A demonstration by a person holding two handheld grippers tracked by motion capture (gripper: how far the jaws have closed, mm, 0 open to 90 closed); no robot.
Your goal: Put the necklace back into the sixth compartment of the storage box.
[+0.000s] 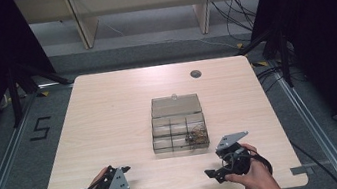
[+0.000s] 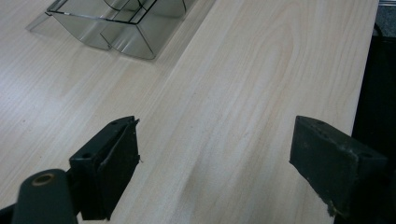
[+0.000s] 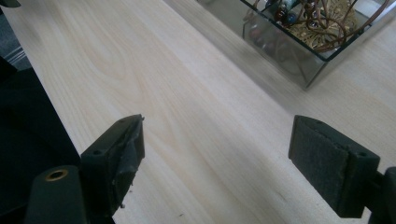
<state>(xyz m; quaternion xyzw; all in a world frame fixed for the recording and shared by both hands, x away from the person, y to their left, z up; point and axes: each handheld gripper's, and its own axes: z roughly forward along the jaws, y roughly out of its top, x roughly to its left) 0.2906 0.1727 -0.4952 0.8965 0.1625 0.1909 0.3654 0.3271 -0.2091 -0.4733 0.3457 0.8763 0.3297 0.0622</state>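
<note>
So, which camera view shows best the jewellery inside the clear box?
The right gripper view: the jewellery lies close, with brown loops and beads visible in the clear box. In the high view it is a small dark tangle in a near right compartment. The left gripper view gives an empty corner of the box.

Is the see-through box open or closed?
Open. The clear plastic compartment box has its lid folded back flat on the table, and tangled jewellery shows inside.

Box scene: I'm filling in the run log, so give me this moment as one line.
left gripper: open, empty | right gripper: open, empty | box: lid open, mid-table | jewellery: in box's near right compartment | contact: none
</note>
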